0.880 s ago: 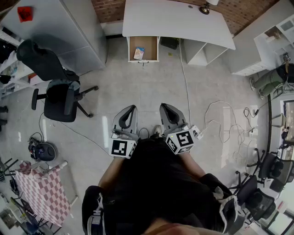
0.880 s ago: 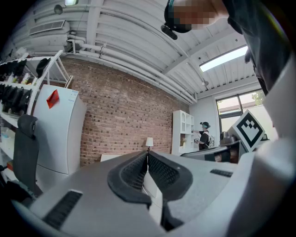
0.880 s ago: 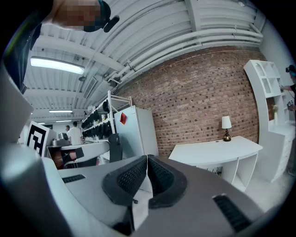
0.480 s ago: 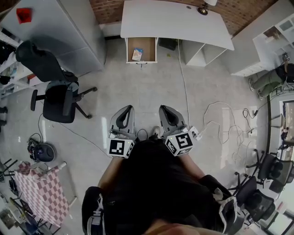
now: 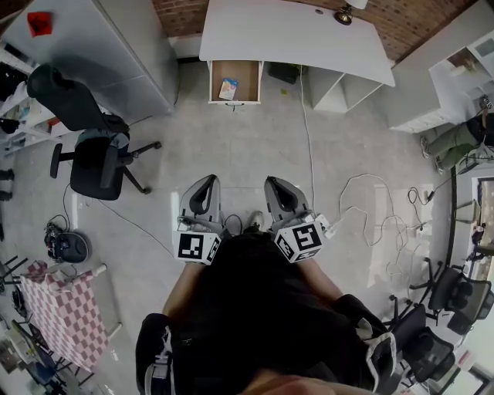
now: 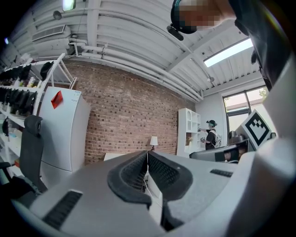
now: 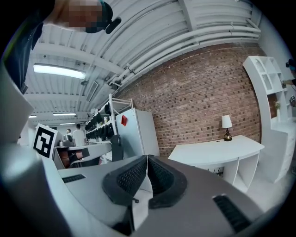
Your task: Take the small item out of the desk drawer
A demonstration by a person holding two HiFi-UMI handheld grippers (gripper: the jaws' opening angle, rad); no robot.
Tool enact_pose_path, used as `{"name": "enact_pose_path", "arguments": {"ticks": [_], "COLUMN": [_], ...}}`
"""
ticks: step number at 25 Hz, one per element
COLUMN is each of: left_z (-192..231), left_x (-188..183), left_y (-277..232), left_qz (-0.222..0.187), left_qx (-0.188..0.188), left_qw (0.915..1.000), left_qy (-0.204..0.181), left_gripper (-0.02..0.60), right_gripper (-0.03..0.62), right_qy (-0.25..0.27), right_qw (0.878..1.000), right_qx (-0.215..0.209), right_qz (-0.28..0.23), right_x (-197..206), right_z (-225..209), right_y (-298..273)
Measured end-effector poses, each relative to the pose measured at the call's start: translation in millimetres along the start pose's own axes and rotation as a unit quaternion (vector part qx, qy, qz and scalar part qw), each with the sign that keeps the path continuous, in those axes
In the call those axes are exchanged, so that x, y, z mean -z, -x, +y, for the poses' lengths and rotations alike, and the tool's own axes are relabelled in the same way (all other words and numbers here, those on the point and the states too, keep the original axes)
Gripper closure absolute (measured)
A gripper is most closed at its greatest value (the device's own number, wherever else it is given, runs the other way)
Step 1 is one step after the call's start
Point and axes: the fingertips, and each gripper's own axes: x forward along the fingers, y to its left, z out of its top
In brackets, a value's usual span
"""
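The white desk [image 5: 293, 35] stands against the brick wall at the top of the head view. Its wooden drawer [image 5: 235, 80] is pulled open, and a small blue-and-white item [image 5: 228, 89] lies inside at the left. Both grippers are held close to the person's body, far back from the desk. My left gripper [image 5: 207, 183] is shut with nothing between its pads [image 6: 138, 172]. My right gripper [image 5: 276, 183] is shut and empty too, pads [image 7: 157, 176] touching. The desk [image 7: 217, 150] also shows in the right gripper view.
A black office chair [image 5: 96, 158] stands at the left, a white cabinet [image 5: 108, 54] behind it. White cables [image 5: 363, 204] trail over the floor at the right. A checkered cloth [image 5: 58, 316] is at the lower left. More chairs [image 5: 440, 308] crowd the right edge. A lamp [image 5: 343, 14] sits on the desk.
The desk and drawer sit slightly higher and further left in the head view, and both grippers have shifted a little left. Both stay shut.
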Motion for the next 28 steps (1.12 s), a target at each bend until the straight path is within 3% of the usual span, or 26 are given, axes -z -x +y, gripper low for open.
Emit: {"name": "enact_pose_path", "arguments": {"ticks": [13, 20, 28], "left_z": [-39, -14, 54], "left_x": [29, 35, 31], "left_y": [-38, -103, -203], "left_qz": [0.021, 0.021, 0.024], "left_qx": [-0.008, 0.003, 0.014], "left_qw": [0.9997, 0.9997, 0.9992], "left_qy": [0.003, 0.015, 0.028], "left_gripper": [0.571, 0.571, 0.571], "right_gripper": [0.565, 0.565, 0.565], "right_qy": [-0.002, 0.001, 0.020], "right_qw": [1.000, 1.000, 0.999], "right_qx": [-0.029, -0.017, -0.005], "right_qz": [0.012, 0.016, 0.030], "right_x": [25, 15, -15], "right_z": [-48, -87, -132], "right_y": [6, -42, -134]}}
